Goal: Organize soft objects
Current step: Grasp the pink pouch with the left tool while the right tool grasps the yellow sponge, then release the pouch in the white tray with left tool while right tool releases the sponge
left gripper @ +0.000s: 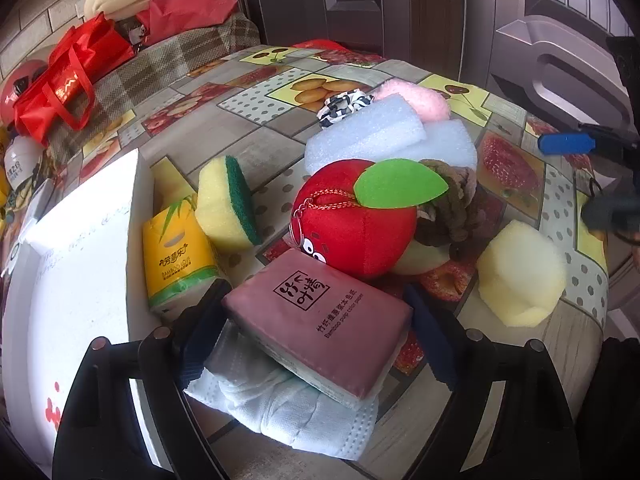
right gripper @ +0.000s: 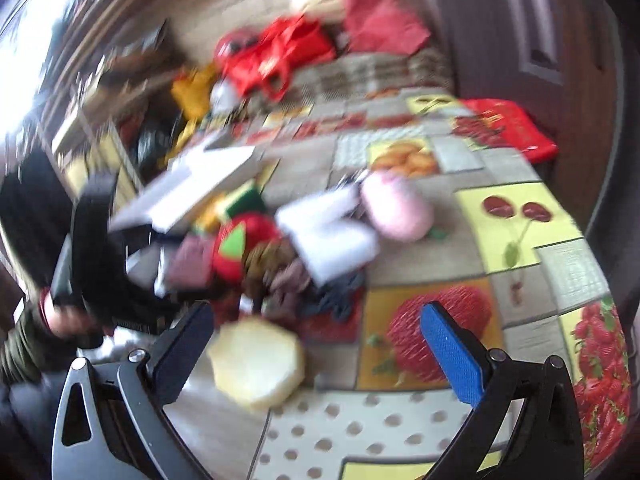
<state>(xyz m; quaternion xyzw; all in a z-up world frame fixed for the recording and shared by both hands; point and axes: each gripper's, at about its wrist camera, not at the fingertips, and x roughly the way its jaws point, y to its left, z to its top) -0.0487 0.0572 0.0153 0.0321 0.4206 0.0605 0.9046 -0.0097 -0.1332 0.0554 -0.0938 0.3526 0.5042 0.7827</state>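
Soft tissue pack (left gripper: 320,320), mauve, printed "Bamboo pulp color paper" under Chinese characters, lies on the table (left gripper: 256,152) between the left gripper (left gripper: 316,344) fingers, wide, not visibly pressing. Next: close and lift. Right gripper (right gripper: 316,352) fingers wide, empty. A yellow pack (left gripper: 178,256) reads "BAMBOO".

- Left wrist view: close above the table (left gripper: 280,148), angled down along its own fingers at a tissue pack (left gripper: 320,320) just ahead.
- Right wrist view: higher and farther back, tilted down, badly blurred.
- Shared: red apple toy (left gripper: 352,220) (right gripper: 244,240), yellow sponge (left gripper: 520,276) (right gripper: 256,360), fruit-print tablecloth.
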